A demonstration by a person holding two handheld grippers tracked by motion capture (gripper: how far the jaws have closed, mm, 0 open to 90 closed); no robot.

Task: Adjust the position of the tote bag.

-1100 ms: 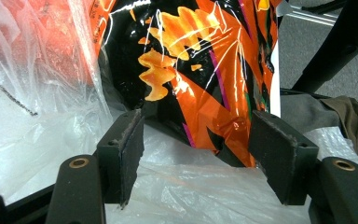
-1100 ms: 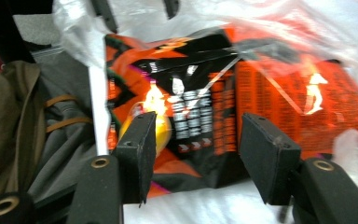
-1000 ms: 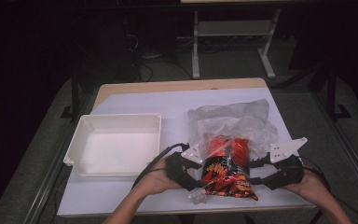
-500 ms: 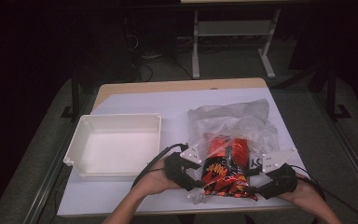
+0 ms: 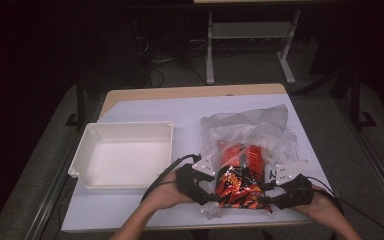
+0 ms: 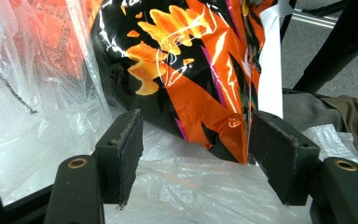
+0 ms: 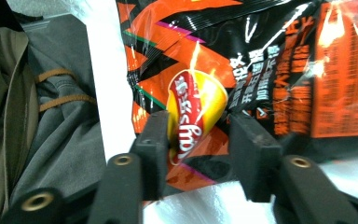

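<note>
An orange and black snack bag (image 5: 240, 175) lies near the table's front edge, half inside a crumpled clear plastic bag (image 5: 250, 125). My left gripper (image 5: 211, 195) holds the bag's left side. In the left gripper view the snack bag (image 6: 191, 70) spans the gap from pad to pad of the left gripper (image 6: 191, 140), with clear plastic (image 6: 37, 93) under it. My right gripper (image 5: 267, 197) is at the bag's right side. Its jaws have just been closing, and in the right gripper view the right gripper (image 7: 198, 135) pinches a bulging fold of the bag (image 7: 242, 60).
A white tray (image 5: 125, 125) with nothing in it stands at the left on the pale tabletop (image 5: 180, 105). The person's forearms come in over the front edge. Beyond the table stand the metal legs of another desk (image 5: 210, 50) on dark floor.
My right gripper has sunk toward the table and drawn in against the bag's right side, its jaws narrower. The left gripper and the tray have not moved.
</note>
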